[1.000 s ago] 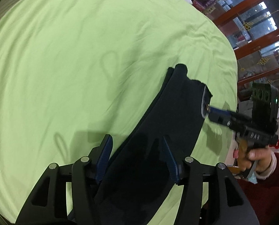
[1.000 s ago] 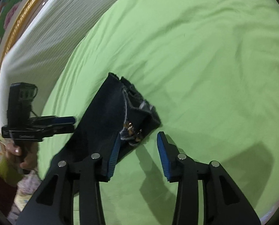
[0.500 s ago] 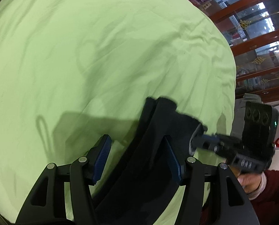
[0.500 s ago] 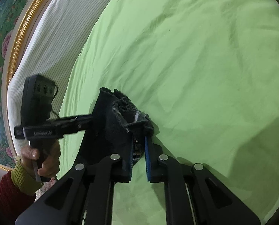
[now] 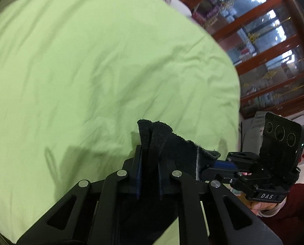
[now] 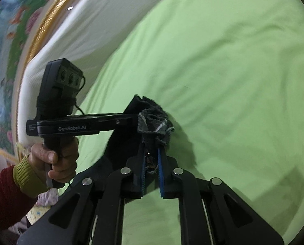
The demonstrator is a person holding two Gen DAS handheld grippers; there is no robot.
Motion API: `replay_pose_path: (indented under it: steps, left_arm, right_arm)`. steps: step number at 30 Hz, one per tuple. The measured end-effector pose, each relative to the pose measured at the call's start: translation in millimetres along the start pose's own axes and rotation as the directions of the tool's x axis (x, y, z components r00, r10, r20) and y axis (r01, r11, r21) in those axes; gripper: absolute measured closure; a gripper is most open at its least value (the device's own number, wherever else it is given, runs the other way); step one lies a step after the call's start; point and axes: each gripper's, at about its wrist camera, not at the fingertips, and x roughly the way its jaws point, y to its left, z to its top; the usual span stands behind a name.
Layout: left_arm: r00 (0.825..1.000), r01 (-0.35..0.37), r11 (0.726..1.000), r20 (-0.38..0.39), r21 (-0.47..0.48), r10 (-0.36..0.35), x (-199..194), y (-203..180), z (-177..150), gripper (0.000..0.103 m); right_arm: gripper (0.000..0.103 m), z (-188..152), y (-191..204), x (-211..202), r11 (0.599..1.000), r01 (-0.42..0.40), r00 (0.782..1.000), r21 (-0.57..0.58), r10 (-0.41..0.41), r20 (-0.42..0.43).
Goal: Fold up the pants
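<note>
left gripper [image 5: 148, 175] now clamps the pants [image 5: 172, 149] beside the right gripper [image 6: 152, 163], clamped a half-second sooner; pants edge lifted off the bed [image 5: 90, 71], ready to fold.

A home bedroom: a wide bed under a wrinkled light-green cotton sheet [image 5: 90, 65], a dark wooden glass-fronted display cabinet [image 5: 270, 47] beside it, and a gold-framed floral painting [image 6: 19, 30] above a white padded headboard [image 6: 86, 30].
</note>
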Motion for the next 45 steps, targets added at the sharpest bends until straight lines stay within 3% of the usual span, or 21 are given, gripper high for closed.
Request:
replay_pose_path:
  steps: [8,16,21,26,31,40,45]
  left_arm:
    - [0.989,0.023,0.999,0.15,-0.045,-0.016,-69.2,-4.1,-34.0,0.093]
    - [0.955,0.023,0.989,0.296,-0.149,0.022,-140.1,8.9,-99.1,0.093]
    - [0.93,0.029,0.97,0.362,-0.24,0.061,-165.2,26.5,-148.9,0.093]
    - [0.912,0.031,0.94,0.394,-0.341,0.113,-174.0,45.7,-198.9,0.093]
    - [0.899,0.053,0.89,0.409,-0.453,0.155,-167.9,70.1,-242.0,0.095]
    - [0.893,0.06,0.807,0.393,-0.588,0.221,-158.6,99.0,-288.4,0.096]
    - [0.893,0.061,0.779,0.383,-0.624,0.237,-158.2,108.0,-308.6,0.095]
  right_arm:
    - [0.092,2.6,61.8,-10.7,0.971,-0.157,0.987,-0.181,0.152,-0.041]
    - [0.092,-14.6,127.1,9.4,0.904,-0.309,0.948,-0.294,0.27,-0.167]
    - [0.092,-31.0,159.0,30.6,0.857,-0.388,0.911,-0.338,0.303,-0.278]
    - [0.092,-53.3,178.6,62.1,0.829,-0.43,0.87,-0.359,0.273,-0.41]
    - [0.092,-74.4,190.1,96.4,0.815,-0.44,0.831,-0.377,0.211,-0.515]
    - [0.092,-102.9,204.2,144.9,0.809,-0.435,0.777,-0.396,0.116,-0.618]
    - [0.09,-112.5,209.1,167.3,0.823,-0.407,0.755,-0.395,0.059,-0.654]
